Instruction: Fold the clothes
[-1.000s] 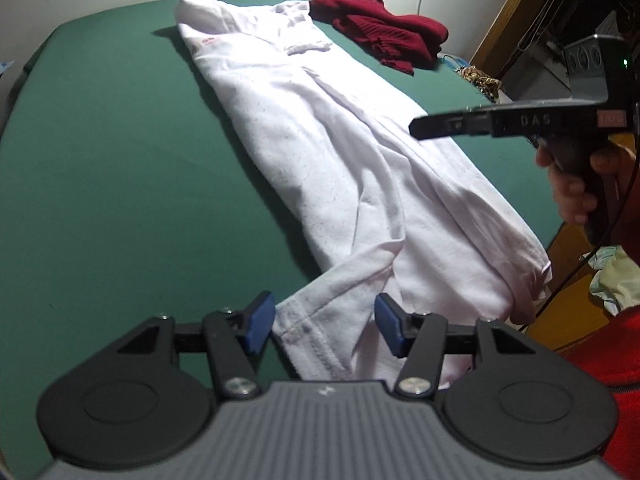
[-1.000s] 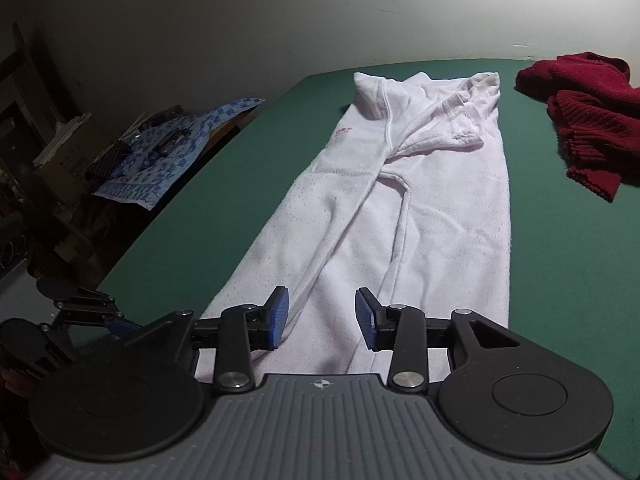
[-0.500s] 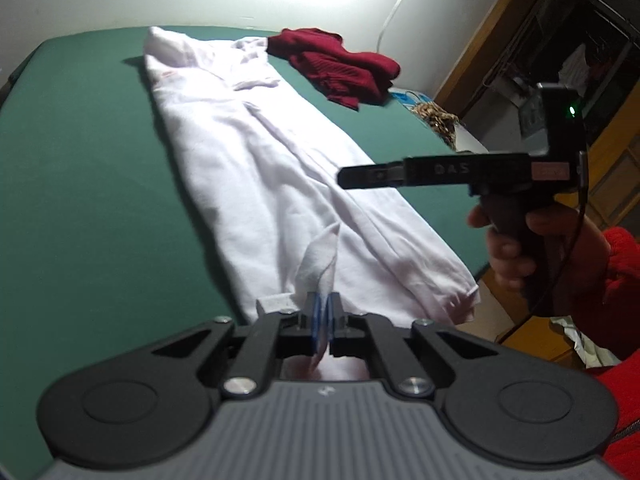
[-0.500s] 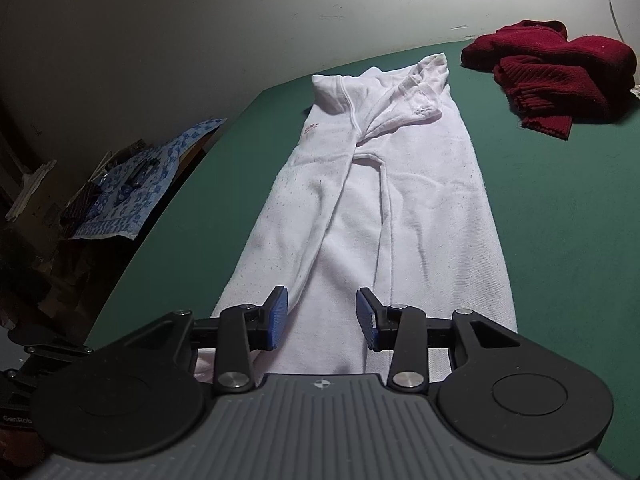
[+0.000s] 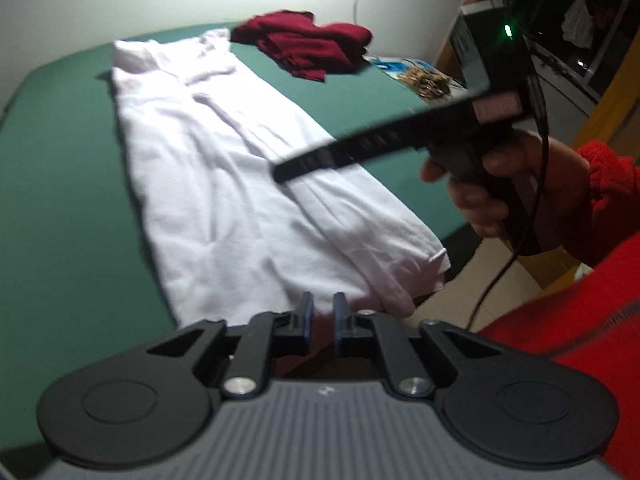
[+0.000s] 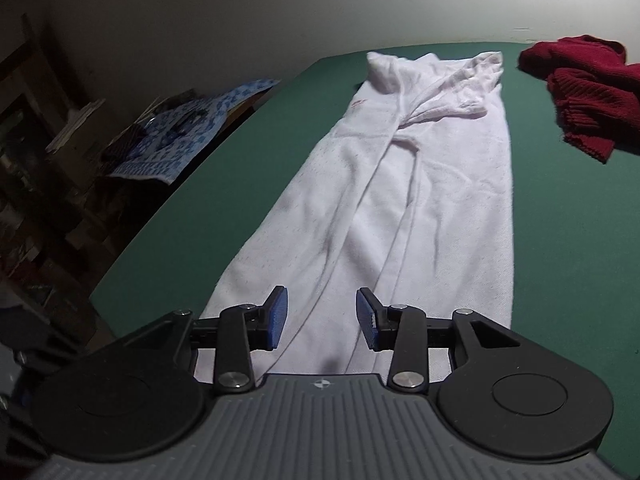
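My left gripper (image 5: 321,316) sits at the near hem of the white shirt (image 5: 240,184), blue pads a narrow gap apart, nothing pinched between them that I can see; the view is blurred. The shirt lies lengthwise down the green table (image 5: 60,184), sides folded inward into a long strip, collar at the far end. A dark red garment (image 5: 308,42) is bunched near that far end, just beside the collar. My right gripper (image 6: 321,318) hovers over the shirt's near end, its jaws spread wide with cloth showing between them. In the left view I see my right hand (image 5: 500,184) gripping that tool's handle above the shirt's right edge, red sleeve (image 5: 600,196) at the wrist.
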Tool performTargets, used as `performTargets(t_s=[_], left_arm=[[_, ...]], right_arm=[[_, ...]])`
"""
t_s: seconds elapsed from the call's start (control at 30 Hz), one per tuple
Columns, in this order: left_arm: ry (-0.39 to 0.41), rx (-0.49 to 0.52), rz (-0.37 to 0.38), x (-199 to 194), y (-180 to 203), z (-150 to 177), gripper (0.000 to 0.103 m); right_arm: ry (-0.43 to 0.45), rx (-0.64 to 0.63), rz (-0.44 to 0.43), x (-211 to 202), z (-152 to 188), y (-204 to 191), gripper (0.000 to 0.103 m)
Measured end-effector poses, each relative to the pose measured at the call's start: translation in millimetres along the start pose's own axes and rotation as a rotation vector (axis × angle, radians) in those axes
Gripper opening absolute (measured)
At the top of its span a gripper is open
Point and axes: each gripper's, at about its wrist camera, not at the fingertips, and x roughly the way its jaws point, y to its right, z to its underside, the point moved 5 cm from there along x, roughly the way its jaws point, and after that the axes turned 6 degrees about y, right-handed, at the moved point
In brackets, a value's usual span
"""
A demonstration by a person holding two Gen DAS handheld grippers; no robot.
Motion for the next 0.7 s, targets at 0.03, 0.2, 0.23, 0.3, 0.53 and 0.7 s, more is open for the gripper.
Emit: performTargets(t_s=[0.03, 0.2, 0.23, 0.3, 0.53, 0.7], left_arm=[[0.010, -0.001, -0.037, -9, -4, 1, 0.033], [-0.059, -0.035, -0.211, -5, -26, 19, 0.034], [-0.064, -0.046, -0.229, -2, -30, 23, 0.034], [-0.074, -0.067, -0.265, 4, -38, 29, 0.034], [-0.043, -0.185, -0.258, 4, -62, 36, 0.036], [-0.034, -0.164, -0.221, 2, -52, 33, 0.035]], right_arm=[[-0.026, -0.002, -0.036, -1, 5, -2, 0.041], [-0.160, 0.018, -0.210, -3, 29, -13, 0.041], [-0.172, 0.006, -0.235, -3, 31, -17, 0.041], [-0.195, -0.027, -0.279, -3, 35, -26, 0.041], [-0.267, -0.006, -0.325, 15, 44, -41, 0.041], [-0.258, 0.036, -0.318, 23, 43, -46, 0.041]])
